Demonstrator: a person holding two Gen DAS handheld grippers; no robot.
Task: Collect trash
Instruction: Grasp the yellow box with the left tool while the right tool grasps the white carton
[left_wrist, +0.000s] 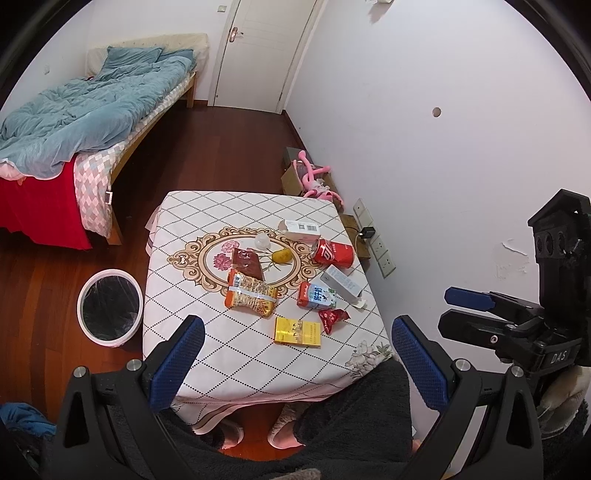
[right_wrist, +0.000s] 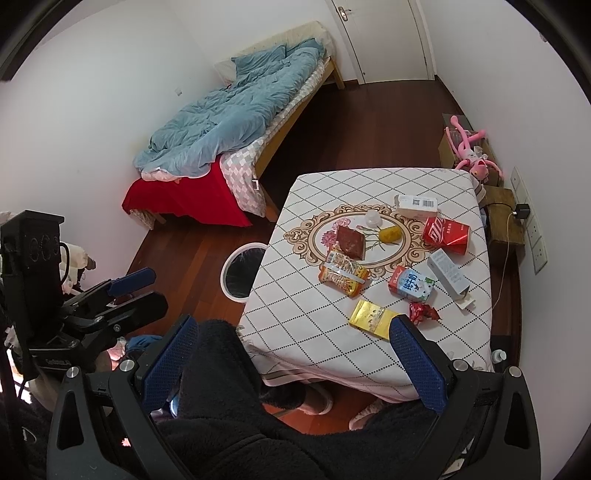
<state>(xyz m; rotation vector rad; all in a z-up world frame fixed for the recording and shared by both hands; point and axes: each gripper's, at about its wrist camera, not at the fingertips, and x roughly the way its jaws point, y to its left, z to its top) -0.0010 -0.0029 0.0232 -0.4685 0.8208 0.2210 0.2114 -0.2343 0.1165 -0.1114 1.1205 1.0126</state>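
Note:
A small table (left_wrist: 207, 332) (right_wrist: 295, 332) with a diamond-pattern cloth holds trash: a yellow box (left_wrist: 297, 331) (right_wrist: 373, 317), a red wrapper (left_wrist: 332, 318) (right_wrist: 423, 312), a milk carton (left_wrist: 316, 295) (right_wrist: 410, 283), an orange snack bag (left_wrist: 251, 293) (right_wrist: 341, 273), a crushed red can (left_wrist: 333, 253) (right_wrist: 447, 230), a dark red packet (left_wrist: 248, 263) (right_wrist: 351, 242) and white boxes (left_wrist: 301, 229) (right_wrist: 417, 205). A white bin with a black liner (left_wrist: 110, 308) (right_wrist: 240, 271) stands on the floor left of the table. My left gripper (left_wrist: 295, 365) and right gripper (right_wrist: 291, 365) are open and empty, held above the near edge.
A bed with a blue duvet (left_wrist: 74, 122) (right_wrist: 229, 122) stands at the far left. A pink plush toy (left_wrist: 314, 181) (right_wrist: 469, 147) lies on boxes by the right wall. Wall sockets with a charger (left_wrist: 369, 232) (right_wrist: 522, 212) are right of the table. My legs in dark fleece (right_wrist: 229, 406) are below.

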